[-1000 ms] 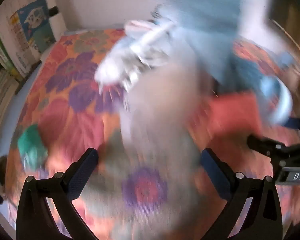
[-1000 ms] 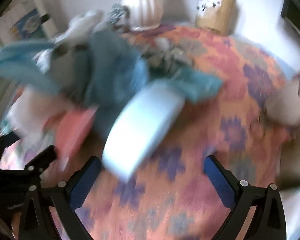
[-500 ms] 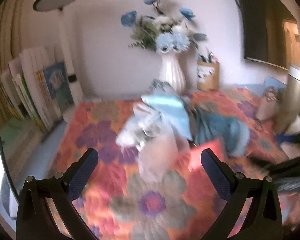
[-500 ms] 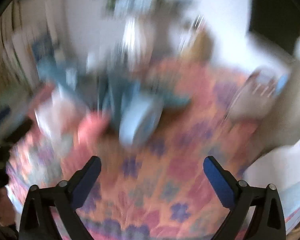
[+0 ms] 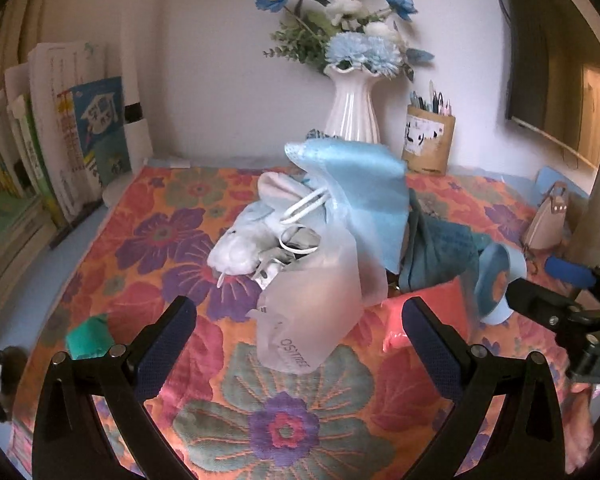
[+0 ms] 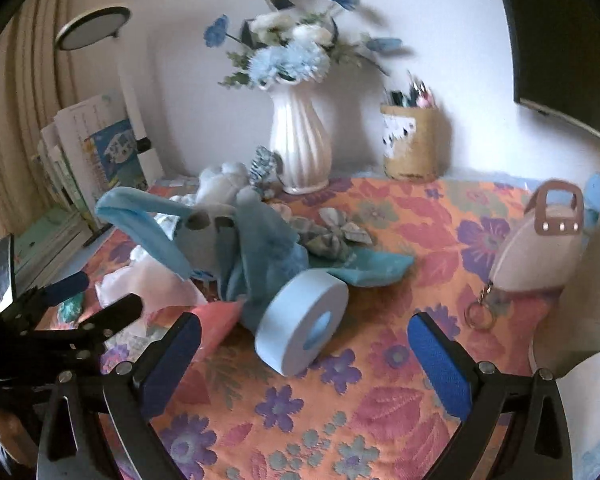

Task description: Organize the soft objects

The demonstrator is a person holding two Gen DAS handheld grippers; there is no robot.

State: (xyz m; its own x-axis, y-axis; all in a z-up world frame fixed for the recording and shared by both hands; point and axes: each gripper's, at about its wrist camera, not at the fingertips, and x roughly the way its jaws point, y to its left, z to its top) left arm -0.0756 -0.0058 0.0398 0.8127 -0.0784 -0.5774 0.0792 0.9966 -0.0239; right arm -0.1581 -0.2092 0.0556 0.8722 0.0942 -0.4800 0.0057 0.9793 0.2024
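A heap of soft things lies mid-table on the floral cloth: a frosted plastic bag (image 5: pixel 316 296) stuffed with white items, a light blue cloth (image 5: pixel 356 184) draped over it, a teal towel (image 5: pixel 440 256) and a pink cloth (image 5: pixel 428 312). A pale blue foam roll (image 6: pixel 300 320) lies in front of the teal towel (image 6: pixel 268 248). A small green bundle (image 5: pixel 86 338) sits at the left. My left gripper (image 5: pixel 300 340) is open and empty just before the bag. My right gripper (image 6: pixel 300 360) is open and empty just before the roll.
A white vase with blue flowers (image 5: pixel 354 108) and a pen holder (image 5: pixel 428 144) stand at the back wall. Books (image 5: pixel 60 140) lean at the left. A small beige handbag (image 6: pixel 540 248) with a key ring sits at the right. Floral tablecloth (image 6: pixel 340 420) fills the near side.
Both grippers have pulled back and up from close over the heap; the whole table and back wall are now in view. Both stay open.
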